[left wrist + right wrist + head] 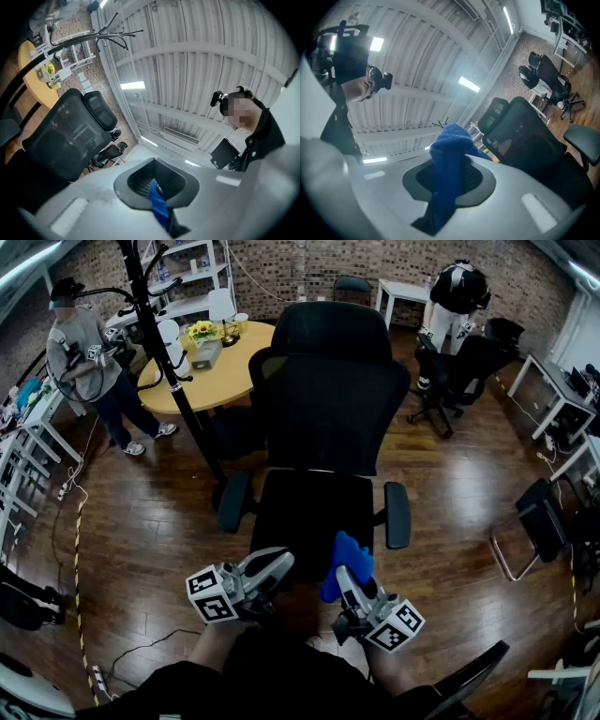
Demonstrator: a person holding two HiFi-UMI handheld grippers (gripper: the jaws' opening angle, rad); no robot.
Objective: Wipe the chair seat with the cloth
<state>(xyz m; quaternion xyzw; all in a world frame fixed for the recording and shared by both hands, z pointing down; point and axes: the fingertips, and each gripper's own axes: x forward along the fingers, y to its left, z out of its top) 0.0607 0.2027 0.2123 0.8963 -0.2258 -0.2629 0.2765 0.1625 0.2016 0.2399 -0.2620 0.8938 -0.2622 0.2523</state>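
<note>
The black office chair (323,399) stands straight ahead, and its dark seat (309,507) lies just beyond both grippers. My right gripper (345,579) is shut on a bunched blue cloth (344,562), held above the seat's front edge. In the right gripper view the cloth (450,140) bulges up from between the closed jaws of the right gripper (449,187). My left gripper (277,566) is beside it to the left, jaws together, and no cloth shows on it from above. In the left gripper view a thin blue sliver sits in the seam of the left gripper (157,199).
A round wooden table (211,371) and a black coat-stand pole (173,371) stand behind the chair to the left. A person (89,362) stands at the far left. More office chairs (459,371) are at the back right. A folding chair (539,521) stands at the right.
</note>
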